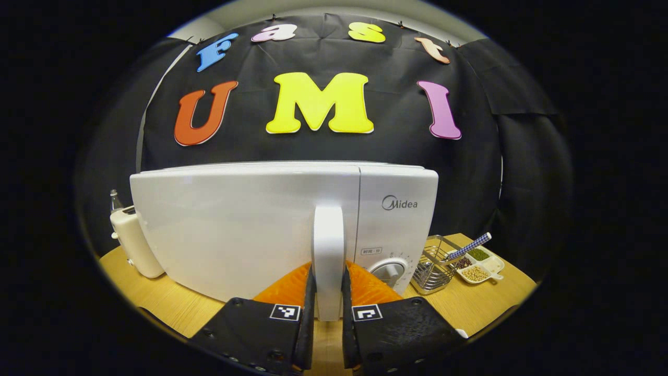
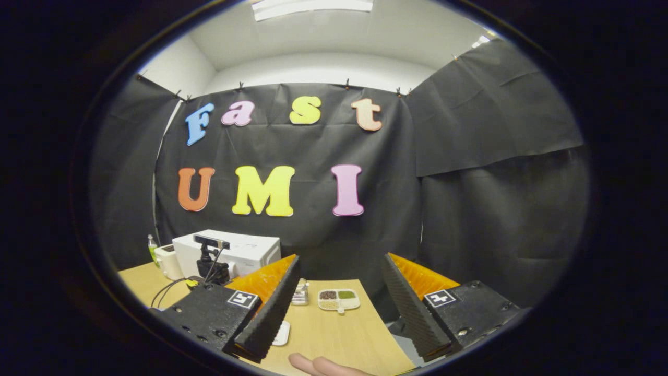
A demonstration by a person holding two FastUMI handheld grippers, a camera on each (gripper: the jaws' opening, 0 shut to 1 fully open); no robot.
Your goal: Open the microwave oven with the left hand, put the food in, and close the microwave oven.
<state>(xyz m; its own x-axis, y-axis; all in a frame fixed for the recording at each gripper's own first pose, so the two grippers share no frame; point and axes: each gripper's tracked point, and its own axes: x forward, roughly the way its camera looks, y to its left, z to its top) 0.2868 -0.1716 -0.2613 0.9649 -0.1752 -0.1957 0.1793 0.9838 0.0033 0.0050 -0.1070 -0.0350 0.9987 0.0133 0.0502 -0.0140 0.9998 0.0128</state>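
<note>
A white microwave oven (image 1: 250, 219) stands on the wooden table, its door closed. Its upright white door handle (image 1: 329, 245) sits between the fingers of my left gripper (image 1: 327, 308), which is shut on it. In the right gripper view the same microwave oven (image 2: 245, 250) is far off at the left, with the left gripper's camera unit (image 2: 211, 258) in front of it. My right gripper (image 2: 339, 303) hangs open above the table's right end, nothing between its fingers. A white plate (image 2: 282, 332) peeks out beside its left finger; whether food lies on it is hidden.
A wire basket (image 1: 432, 266) and a divided white dish of beans (image 1: 477, 266) with a checked spoon stand right of the oven. A cream toaster (image 1: 133, 240) and a bottle sit at its left. A fingertip (image 2: 318, 365) shows at the bottom of the right gripper view. The table edge (image 2: 389, 339) runs close by.
</note>
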